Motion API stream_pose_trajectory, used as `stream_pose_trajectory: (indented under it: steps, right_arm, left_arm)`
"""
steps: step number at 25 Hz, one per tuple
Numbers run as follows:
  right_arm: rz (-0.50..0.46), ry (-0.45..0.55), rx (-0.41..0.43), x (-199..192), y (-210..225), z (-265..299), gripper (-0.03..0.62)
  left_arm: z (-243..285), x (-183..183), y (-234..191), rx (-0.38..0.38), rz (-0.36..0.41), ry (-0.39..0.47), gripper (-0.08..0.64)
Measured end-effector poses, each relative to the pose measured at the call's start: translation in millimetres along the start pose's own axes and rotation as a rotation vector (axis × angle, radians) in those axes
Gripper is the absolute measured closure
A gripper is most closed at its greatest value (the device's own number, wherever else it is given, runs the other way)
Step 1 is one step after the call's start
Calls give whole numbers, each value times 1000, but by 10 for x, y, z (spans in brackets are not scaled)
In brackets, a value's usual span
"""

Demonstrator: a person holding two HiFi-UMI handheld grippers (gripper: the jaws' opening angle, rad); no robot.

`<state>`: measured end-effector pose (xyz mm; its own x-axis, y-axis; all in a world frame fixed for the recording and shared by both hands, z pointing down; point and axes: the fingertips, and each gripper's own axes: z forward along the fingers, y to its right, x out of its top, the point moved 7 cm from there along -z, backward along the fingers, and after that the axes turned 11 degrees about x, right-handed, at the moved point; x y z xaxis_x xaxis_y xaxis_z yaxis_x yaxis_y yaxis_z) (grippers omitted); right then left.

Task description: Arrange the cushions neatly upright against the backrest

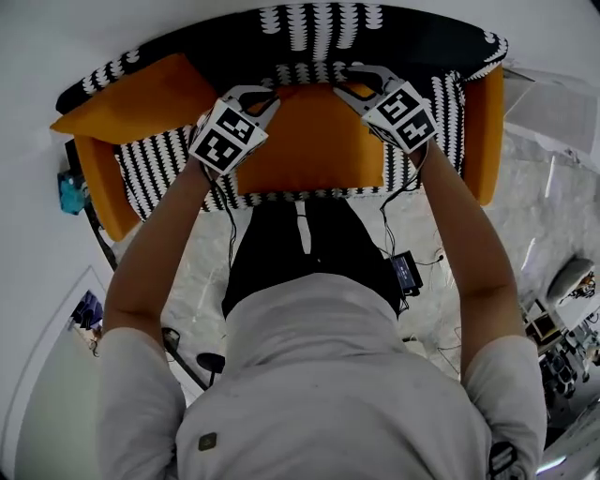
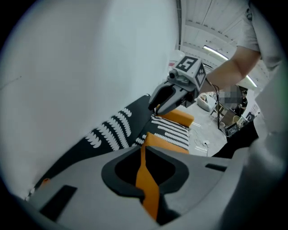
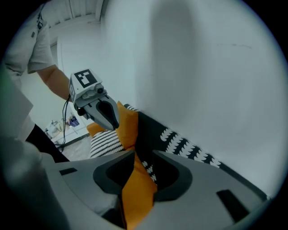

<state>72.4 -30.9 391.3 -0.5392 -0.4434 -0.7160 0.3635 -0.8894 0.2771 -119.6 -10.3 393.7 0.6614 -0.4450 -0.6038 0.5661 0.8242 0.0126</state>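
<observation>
From the head view, the orange cushion sits mid-sofa in front of the backrest. Your left tongs and right tongs are at its top corners.

In the left gripper view, your left tongs are clamped on the cushion's edge.

In the right gripper view, your right tongs stand partly apart, with the cushion's corner between them.

Overhead head view, two close gripper views
All face the sofa backrest, sharing the middle orange cushion.

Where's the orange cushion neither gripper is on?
Head view, far left: the spare cushion lies tilted on the sofa's left end by the orange armrest, left of the left gripper and the middle cushion.
</observation>
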Motion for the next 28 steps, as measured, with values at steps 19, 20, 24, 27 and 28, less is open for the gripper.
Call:
stream_pose_trajectory:
  steps: [19, 20, 24, 27, 28]
  right_arm:
    - [-159, -419, 348, -1248, 666, 1266, 359]
    - [-162, -420, 365, -1304, 701, 1314, 358]
    - [-161, -483, 432, -1535, 788, 1517, 354]
    - [-154, -520, 472, -1665, 913, 1709, 348]
    - [-151, -525, 479, -1706, 963, 1777, 345]
  left_arm:
    - [1405, -1145, -407, -203, 150, -250, 392]
    - [1481, -1184, -412, -212, 159, -270, 384]
    - [1756, -1374, -450, -263, 201, -346, 360]
    - [1950, -1513, -537, -288, 242, -374, 360]
    - [2017, -1559, -550, -303, 244, -386, 360]
